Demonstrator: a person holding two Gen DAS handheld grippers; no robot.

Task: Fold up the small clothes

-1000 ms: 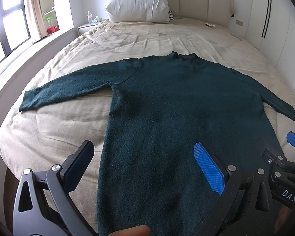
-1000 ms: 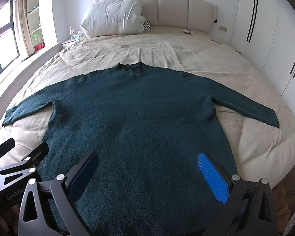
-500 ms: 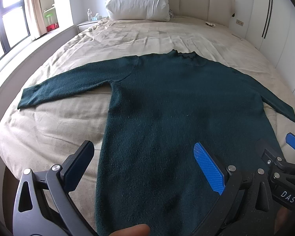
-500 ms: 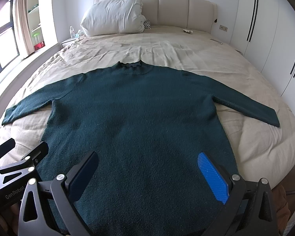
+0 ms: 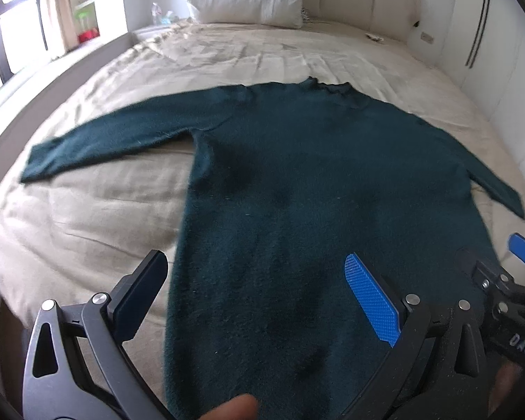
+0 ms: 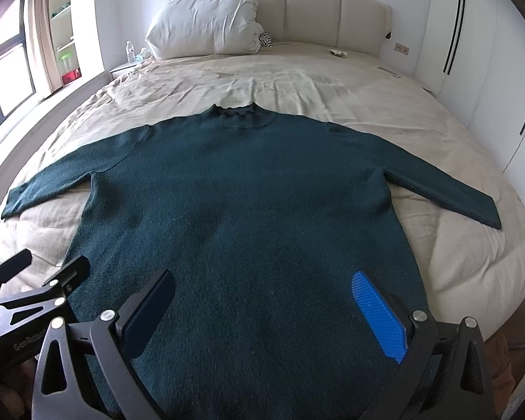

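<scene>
You have one dark green sweater [image 6: 241, 217] spread flat across one bed [image 6: 315, 80], with two sleeves: one reaching to the left edge of the frame, one to the right. One white pillow [image 6: 206, 24] sits at the top centre against one padded headboard [image 6: 332, 10]. One clear bottle [image 6: 130, 51] stands at the upper left. You hold two grippers: the right gripper [image 6: 262, 311] at the bottom centre, the left gripper [image 5: 259, 297] at the bottom of its own view, each with two fingers spread apart.
</scene>
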